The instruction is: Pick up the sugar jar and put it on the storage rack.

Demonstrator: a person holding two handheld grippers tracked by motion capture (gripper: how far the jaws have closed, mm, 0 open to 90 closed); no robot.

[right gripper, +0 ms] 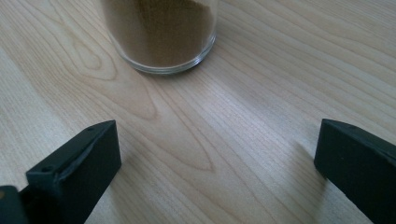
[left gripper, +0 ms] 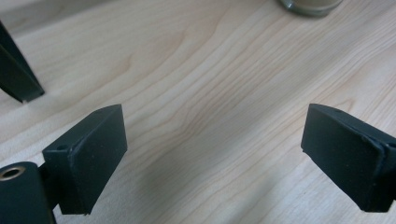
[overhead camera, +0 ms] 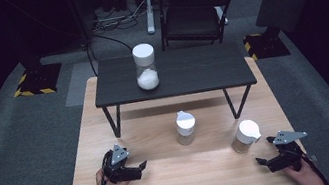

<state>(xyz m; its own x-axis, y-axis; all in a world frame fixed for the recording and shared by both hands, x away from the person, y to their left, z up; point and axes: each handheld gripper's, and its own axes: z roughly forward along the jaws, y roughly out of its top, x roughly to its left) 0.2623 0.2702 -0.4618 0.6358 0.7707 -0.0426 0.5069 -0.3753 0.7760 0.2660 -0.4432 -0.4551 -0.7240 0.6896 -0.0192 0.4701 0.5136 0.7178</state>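
Three glass shaker jars with white lids are in the high view. One with white powder (overhead camera: 145, 67) stands on the small black table (overhead camera: 200, 74). A second jar (overhead camera: 185, 127) stands mid-table on the wooden top (overhead camera: 180, 171). A third with brown powder (overhead camera: 245, 136) stands right of it. My left gripper (overhead camera: 140, 166) rests low at the front left, open with bare wood between its jaws (left gripper: 215, 154). At the front right my right gripper (overhead camera: 262, 159) is open and apart from the brown jar (right gripper: 161, 35), which stands just beyond its jaws.
A black table leg (left gripper: 16, 70) shows at the left of the left gripper view, and a jar base (left gripper: 310, 5) at its top edge. Behind the tables are a dark chair (overhead camera: 195, 14), floor cables and hazard-striped stand bases (overhead camera: 37, 79).
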